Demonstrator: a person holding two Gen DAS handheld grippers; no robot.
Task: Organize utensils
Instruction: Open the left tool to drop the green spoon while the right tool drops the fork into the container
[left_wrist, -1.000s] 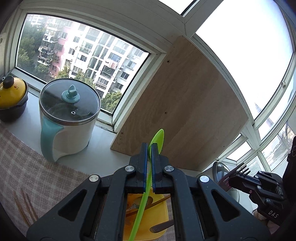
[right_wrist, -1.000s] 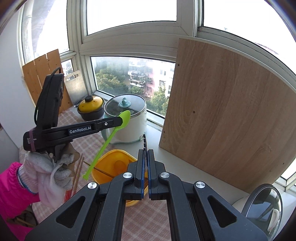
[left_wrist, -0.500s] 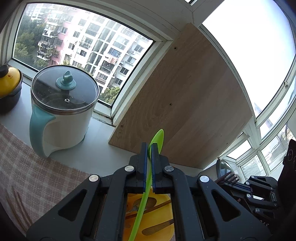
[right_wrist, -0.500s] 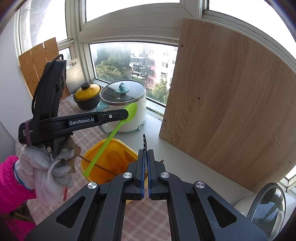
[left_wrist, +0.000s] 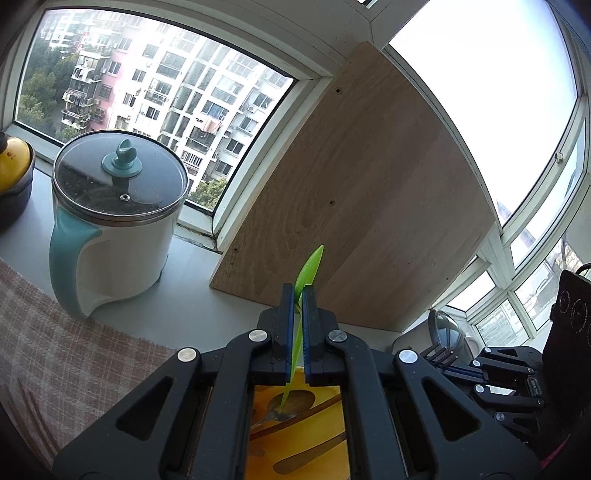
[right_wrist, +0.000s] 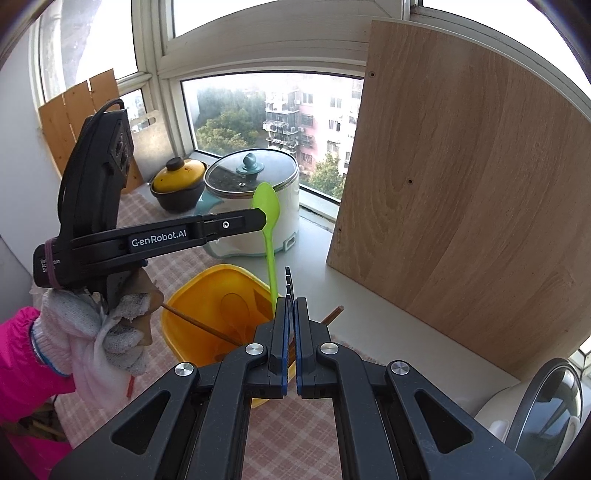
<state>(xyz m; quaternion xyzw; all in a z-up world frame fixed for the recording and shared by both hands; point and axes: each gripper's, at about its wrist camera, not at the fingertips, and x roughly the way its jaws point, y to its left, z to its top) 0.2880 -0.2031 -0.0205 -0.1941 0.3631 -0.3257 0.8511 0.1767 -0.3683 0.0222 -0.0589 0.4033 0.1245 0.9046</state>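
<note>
My left gripper (left_wrist: 298, 292) is shut on a green plastic spoon (left_wrist: 310, 264). In the right wrist view the left gripper (right_wrist: 261, 218) holds the green spoon (right_wrist: 266, 205) nearly upright, bowl up. Its handle end reaches down into the yellow container (right_wrist: 192, 295) on the checked cloth. That container holds a wooden spoon and chopsticks (right_wrist: 199, 325). My right gripper (right_wrist: 290, 306) is shut on a dark fork (right_wrist: 288, 278), whose tines stick out past the fingertips just right of the container. The left wrist view shows the right gripper (left_wrist: 454, 365) with the fork's tines (left_wrist: 435, 352) at lower right.
A white and teal electric pot (right_wrist: 255, 206) with a glass lid stands behind the container. Left of it is a yellow-lidded dark pot (right_wrist: 179, 184). A wooden board (right_wrist: 461, 203) leans against the window at right. Another lidded pot (right_wrist: 546, 406) sits at lower right. Loose chopsticks (left_wrist: 29, 417) lie on the cloth.
The green spoon has swung from slanted to nearly upright, and its handle end now dips into the yellow container. Both grippers have come lower, closer to the container.
</note>
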